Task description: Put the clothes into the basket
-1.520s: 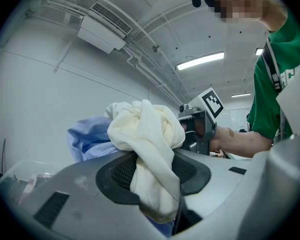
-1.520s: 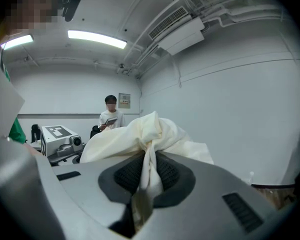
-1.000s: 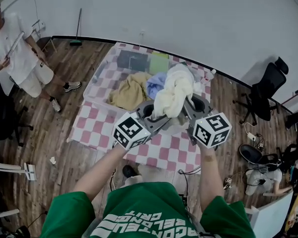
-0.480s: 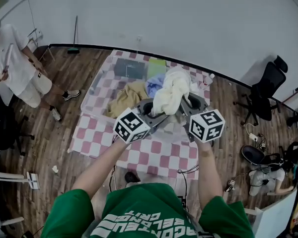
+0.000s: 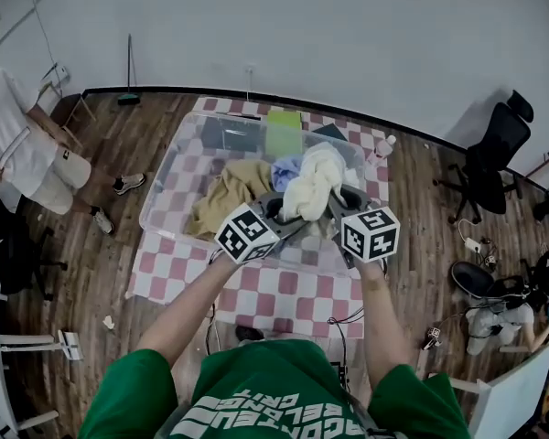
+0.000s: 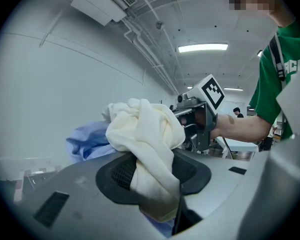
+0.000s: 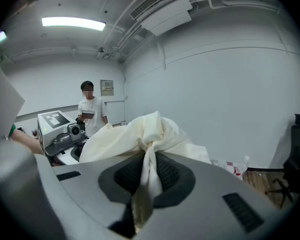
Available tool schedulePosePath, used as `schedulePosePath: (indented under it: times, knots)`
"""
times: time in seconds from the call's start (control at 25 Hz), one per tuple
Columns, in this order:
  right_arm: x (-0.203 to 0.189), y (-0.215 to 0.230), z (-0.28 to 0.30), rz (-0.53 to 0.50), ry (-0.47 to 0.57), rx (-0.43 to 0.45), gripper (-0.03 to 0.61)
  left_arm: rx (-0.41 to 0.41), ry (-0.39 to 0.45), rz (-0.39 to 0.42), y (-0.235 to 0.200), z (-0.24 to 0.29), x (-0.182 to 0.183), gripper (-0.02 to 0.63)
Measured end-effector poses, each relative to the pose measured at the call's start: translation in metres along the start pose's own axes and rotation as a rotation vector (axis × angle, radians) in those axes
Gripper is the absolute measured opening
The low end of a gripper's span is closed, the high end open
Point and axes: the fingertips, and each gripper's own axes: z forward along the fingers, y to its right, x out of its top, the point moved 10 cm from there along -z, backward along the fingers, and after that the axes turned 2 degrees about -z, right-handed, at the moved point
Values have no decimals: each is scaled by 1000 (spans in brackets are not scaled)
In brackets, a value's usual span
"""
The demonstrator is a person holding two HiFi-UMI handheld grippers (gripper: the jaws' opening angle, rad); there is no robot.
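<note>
I'm carrying the cream garment [image 5: 313, 181], clamped in both left gripper [image 5: 282, 210] and right gripper [image 5: 337, 205], over the clear basket [image 5: 161, 199]; next, I reckon: lower, release.

Bright, even indoor light from ceiling strip lights [image 7: 72, 23], mild glare there. Soft shadow on wall [image 5: 348, 44] behind office chair [image 5: 494, 149]. Strong fisheye bending in head view; black vignetted corners in both gripper views. Close foreground slightly soft.
</note>
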Motion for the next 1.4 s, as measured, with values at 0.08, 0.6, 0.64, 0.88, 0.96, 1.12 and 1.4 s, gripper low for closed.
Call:
schedulePosePath:
  times: [0.08,0.6,0.64,0.88,0.96,1.12,1.4]
  knots:
    - [-12,7,10,22,-39,-4,38,-21,-41,-13,-8,9,-10,160]
    - [-95,21,60,146,-380,-43,38,-205,-343,-63,-37,51,-83,160]
    - [-99,21,61,147,-404,-44,38,-217,-362,-61,-37,54,-86,160]
    - [-111,22,68,165,-483,-47,38,-260,-436,-56,-40,61,-96,161]
    - [-114,23,70,170,-491,-40,38,-262,-447,-51,-40,62,-97,161]
    - [-117,25,73,174,-509,-45,38,-272,-470,-43,-43,67,-103,161]
    - [-133,28,102,175,-615,-54,38,-273,-565,-75,-58,79,-126,161]
